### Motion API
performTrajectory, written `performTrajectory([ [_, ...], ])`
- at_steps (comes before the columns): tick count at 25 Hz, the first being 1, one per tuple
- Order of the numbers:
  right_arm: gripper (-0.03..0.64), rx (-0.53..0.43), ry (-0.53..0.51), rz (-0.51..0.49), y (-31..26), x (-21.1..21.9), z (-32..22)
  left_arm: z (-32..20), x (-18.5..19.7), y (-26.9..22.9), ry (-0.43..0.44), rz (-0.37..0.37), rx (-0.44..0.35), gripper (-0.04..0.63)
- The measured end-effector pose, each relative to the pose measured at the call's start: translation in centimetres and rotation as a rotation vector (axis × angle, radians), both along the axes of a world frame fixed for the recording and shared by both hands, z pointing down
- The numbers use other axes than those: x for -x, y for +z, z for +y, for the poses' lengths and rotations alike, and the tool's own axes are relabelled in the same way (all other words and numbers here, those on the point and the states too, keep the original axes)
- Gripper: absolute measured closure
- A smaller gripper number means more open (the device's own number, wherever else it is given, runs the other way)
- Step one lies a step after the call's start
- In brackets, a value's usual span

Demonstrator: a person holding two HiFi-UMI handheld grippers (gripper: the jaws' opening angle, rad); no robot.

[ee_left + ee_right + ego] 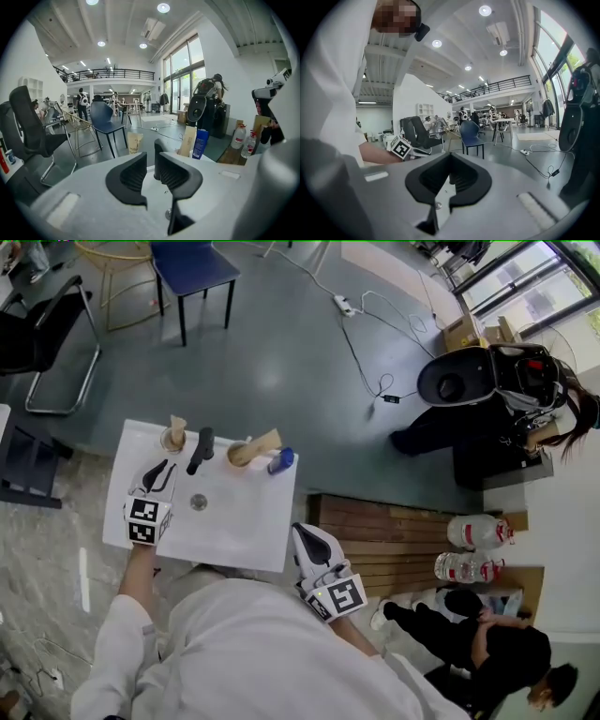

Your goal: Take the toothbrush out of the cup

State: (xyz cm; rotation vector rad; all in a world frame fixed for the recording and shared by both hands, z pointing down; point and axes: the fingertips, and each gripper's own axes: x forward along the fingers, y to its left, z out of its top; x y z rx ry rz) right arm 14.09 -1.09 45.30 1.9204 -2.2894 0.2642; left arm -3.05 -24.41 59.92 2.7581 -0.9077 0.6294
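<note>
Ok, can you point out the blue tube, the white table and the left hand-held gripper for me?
Blue tube [280,460]: head view, middle of its body.
White table [239,521]: head view, bare top near the front edge.
Left hand-held gripper [165,469]: head view, midway between its fingertips.

Along the upper edge of the white table stands a tight row: a paper cup, a black handle, a second cup and a blue tube, with narrow gaps between them. Below the row the tabletop is bare except for a small round metal piece left of centre. The lower right is open.
</note>
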Motion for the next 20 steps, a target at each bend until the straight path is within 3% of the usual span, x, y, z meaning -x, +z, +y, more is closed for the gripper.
performTrajectory([
  [12,0.612,0.006,0.075,-0.002,-0.1,-1.3,0.6,-2.6,-1.9,2.8,0.032,-0.072,0.021,0.455],
  [20,0.612,0.029,0.120,0.003,0.4,-2.1,1.4,-5.5,-2.6,5.0,0.010,-0.109,0.033,0.423],
])
